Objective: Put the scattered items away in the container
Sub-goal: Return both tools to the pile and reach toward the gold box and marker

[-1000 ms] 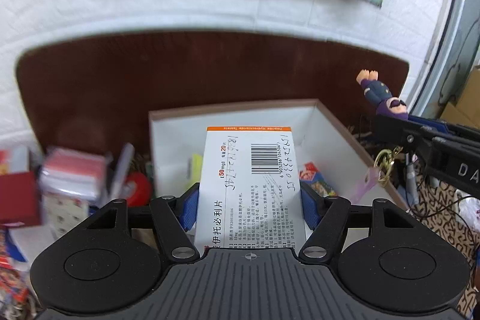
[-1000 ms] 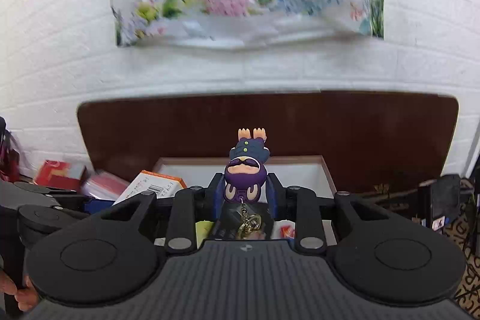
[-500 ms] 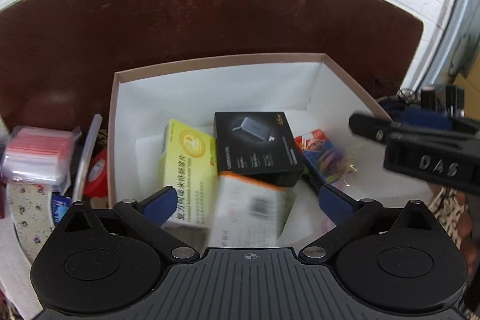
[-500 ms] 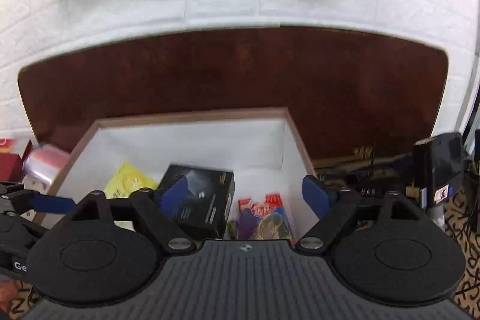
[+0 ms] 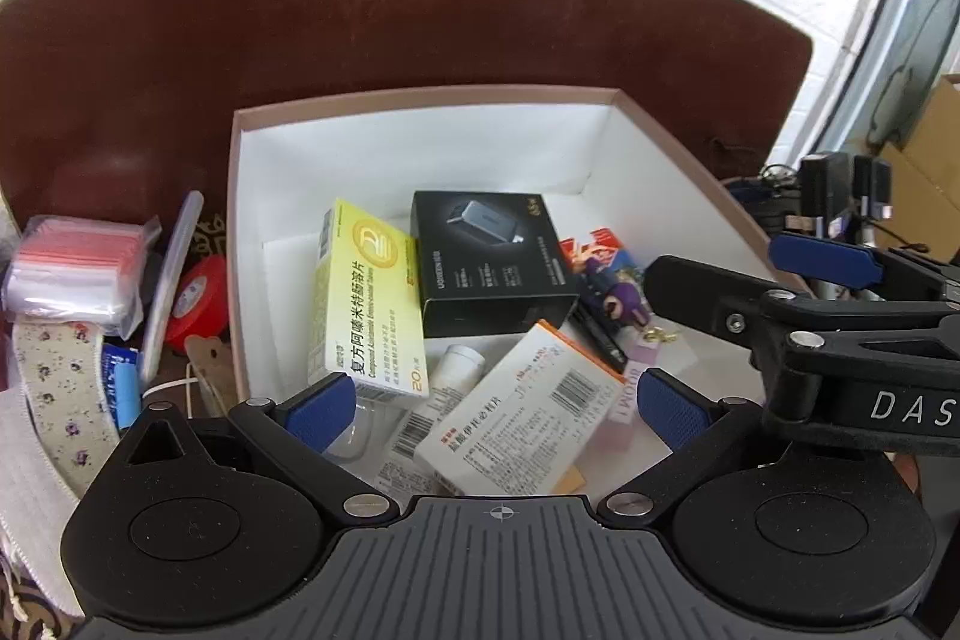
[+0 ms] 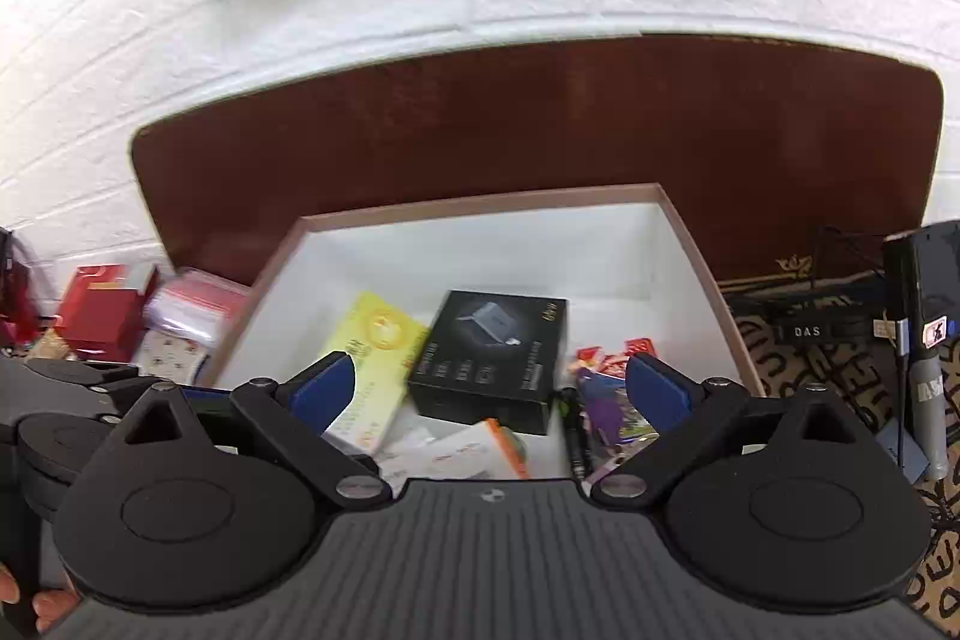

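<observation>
The container, a box that is white inside with a pinkish-brown rim (image 5: 420, 95) (image 6: 480, 202), holds several items. Among them are a yellow medicine box (image 5: 366, 298), a black charger box (image 5: 486, 262) and a purple figure keychain (image 5: 612, 301) (image 6: 603, 412). A white-and-orange medicine box (image 5: 522, 412) lies on top near the front. My left gripper (image 5: 497, 409) hovers open above that box, touching nothing. My right gripper (image 6: 489, 388) hangs over the container's right half. Its jaws are opening, with nothing between the pads. One of its fingers (image 5: 708, 289) reaches in from the right in the left wrist view.
Left of the container lie a clear bag of red-and-white packets (image 5: 78, 268), a red tape roll (image 5: 195, 292), a floral pouch (image 5: 60, 400) and a red box (image 6: 102, 310). A dark brown board (image 5: 420, 10) stands behind. Black devices and cables (image 5: 840, 196) crowd the right side.
The left gripper let go of the white-and-orange box and the right let go of the purple figure. Both items now lie in the container. Both grippers sank and tipped toward it.
</observation>
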Demonstrator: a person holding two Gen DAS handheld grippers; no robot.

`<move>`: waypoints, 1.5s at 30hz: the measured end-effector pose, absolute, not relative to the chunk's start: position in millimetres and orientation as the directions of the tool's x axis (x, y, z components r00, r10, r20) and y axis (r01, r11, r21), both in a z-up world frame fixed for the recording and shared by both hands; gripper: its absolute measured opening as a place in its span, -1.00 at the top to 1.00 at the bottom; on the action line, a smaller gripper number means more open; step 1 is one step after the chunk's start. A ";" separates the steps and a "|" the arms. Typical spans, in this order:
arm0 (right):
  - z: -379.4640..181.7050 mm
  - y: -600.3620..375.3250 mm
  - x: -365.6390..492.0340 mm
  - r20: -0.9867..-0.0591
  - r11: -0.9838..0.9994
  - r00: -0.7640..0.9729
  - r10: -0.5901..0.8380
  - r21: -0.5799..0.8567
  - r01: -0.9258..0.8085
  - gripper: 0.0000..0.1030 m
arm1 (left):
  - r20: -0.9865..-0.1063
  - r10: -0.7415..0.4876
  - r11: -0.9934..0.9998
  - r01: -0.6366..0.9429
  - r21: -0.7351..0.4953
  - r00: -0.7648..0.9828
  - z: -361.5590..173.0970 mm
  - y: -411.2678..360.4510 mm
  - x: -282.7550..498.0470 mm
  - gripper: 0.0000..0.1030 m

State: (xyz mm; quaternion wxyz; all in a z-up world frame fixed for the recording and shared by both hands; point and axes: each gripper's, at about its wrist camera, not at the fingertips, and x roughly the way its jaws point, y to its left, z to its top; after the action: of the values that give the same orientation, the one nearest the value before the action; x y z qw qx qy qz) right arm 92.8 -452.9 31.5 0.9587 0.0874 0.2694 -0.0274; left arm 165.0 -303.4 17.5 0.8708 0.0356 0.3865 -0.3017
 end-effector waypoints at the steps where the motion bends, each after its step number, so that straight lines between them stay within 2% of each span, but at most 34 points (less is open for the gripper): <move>1: 35.0 -449.4 89.6 -0.515 0.983 0.857 0.007 0.162 0.090 -0.91 | -0.689 -0.501 0.816 0.551 -0.174 0.524 20.4 -299.0 161.2 -1.00; 7: 48.0 -411.5 64.7 -0.487 0.970 0.862 0.141 0.243 -0.022 -0.98 | -0.643 -0.495 0.842 0.504 -0.190 0.584 29.9 -245.6 124.1 -1.00; 11: 45.4 -365.5 42.1 -0.473 0.969 0.853 0.220 0.206 -0.136 -0.99 | -0.645 -0.455 0.877 0.437 -0.201 0.615 11.0 -184.0 96.5 -1.00; 14: 31.1 -331.6 26.1 -0.476 0.968 0.844 0.248 0.153 -0.198 -0.99 | -0.669 -0.383 0.920 0.330 -0.212 0.637 -19.0 -129.9 79.6 -1.00; 20: -25.5 -266.7 13.5 -0.577 0.963 0.778 0.248 0.064 -0.260 -0.99 | -0.740 -0.285 0.956 0.125 -0.265 0.610 -72.4 -49.8 63.2 -1.00; 25: -63.1 -235.4 17.0 -0.636 0.962 0.731 0.248 0.072 -0.263 -0.98 | -0.720 -0.264 0.962 0.123 -0.244 0.642 -78.8 -26.3 52.7 -1.00; 28: -74.3 -226.2 18.9 -0.656 0.963 0.712 0.251 0.092 -0.255 -0.94 | -0.708 -0.248 0.967 0.123 -0.223 0.661 -81.6 -17.0 48.3 -1.00; 33: -77.6 -214.0 30.2 -0.659 0.971 0.721 0.214 0.065 -0.229 -0.87 | -0.699 -0.254 0.961 0.091 -0.262 0.669 -88.6 4.4 55.5 -1.00; 39: -80.8 -201.5 48.1 -0.656 0.967 0.718 0.232 0.073 -0.246 -0.60 | -0.709 -0.225 0.959 0.022 -0.284 0.668 -95.3 27.7 71.8 -0.91; 45: -80.0 -189.7 69.7 -0.642 0.965 0.740 0.199 -0.003 -0.261 -0.50 | -0.699 -0.282 0.945 0.066 -0.319 0.657 -92.9 21.2 94.2 -0.88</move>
State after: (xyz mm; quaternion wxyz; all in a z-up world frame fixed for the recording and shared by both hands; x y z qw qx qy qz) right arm 69.7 -189.7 -80.0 0.9317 -0.0464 0.3384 0.1234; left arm 94.2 21.2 -92.9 0.9003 -0.1342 0.4026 -0.0965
